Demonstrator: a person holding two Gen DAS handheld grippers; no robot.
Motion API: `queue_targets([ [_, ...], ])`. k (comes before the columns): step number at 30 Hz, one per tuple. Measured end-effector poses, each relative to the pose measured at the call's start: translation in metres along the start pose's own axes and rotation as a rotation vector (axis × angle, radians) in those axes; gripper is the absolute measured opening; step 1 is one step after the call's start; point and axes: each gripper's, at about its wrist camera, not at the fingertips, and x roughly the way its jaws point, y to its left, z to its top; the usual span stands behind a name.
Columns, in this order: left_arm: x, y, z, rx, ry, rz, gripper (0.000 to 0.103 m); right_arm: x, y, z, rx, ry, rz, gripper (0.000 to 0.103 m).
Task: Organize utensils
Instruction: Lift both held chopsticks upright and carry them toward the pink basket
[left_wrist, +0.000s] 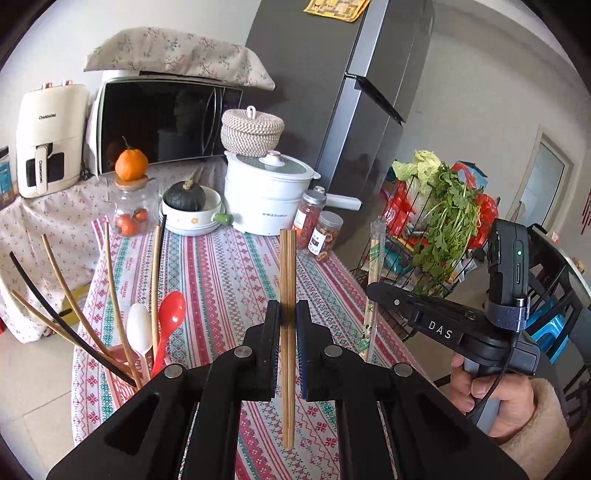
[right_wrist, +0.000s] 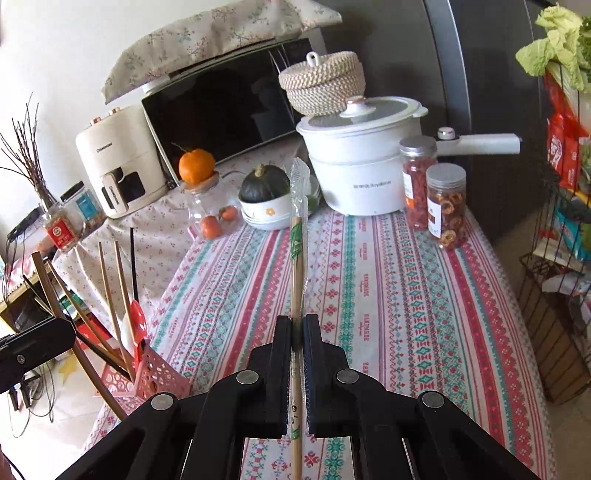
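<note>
My left gripper (left_wrist: 287, 314) is shut on a pair of brown bamboo chopsticks (left_wrist: 287, 273), held upright above the patterned tablecloth (left_wrist: 229, 273). My right gripper (right_wrist: 297, 325) is shut on a pair of chopsticks in a clear plastic wrapper (right_wrist: 297, 236), also upright; the same wrapped pair (left_wrist: 375, 266) shows in the left wrist view beside the right gripper's body. A pink perforated utensil holder (right_wrist: 155, 373) stands at the table's left edge with several chopsticks, a white spoon (left_wrist: 139, 325) and a red spoon (left_wrist: 170, 314) in it.
At the table's far end stand a white pot (left_wrist: 266, 195), a bowl with a dark squash (left_wrist: 190, 210), a glass jar (left_wrist: 131, 210) with an orange on top, and two snack jars (right_wrist: 436, 195). A microwave, an air fryer and a fridge are behind. A wire rack of vegetables (left_wrist: 439, 229) stands right.
</note>
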Motion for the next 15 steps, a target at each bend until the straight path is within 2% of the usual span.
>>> queue_targets([
  [6, -0.03, 0.001, 0.01, -0.011, -0.08, -0.014, 0.008, -0.013, 0.008, 0.007, -0.028, -0.074, 0.006, 0.005],
  [15, -0.077, 0.021, 0.027, -0.058, -0.216, 0.006, 0.008, -0.015, 0.017, 0.01, -0.039, -0.103, 0.02, 0.005],
])
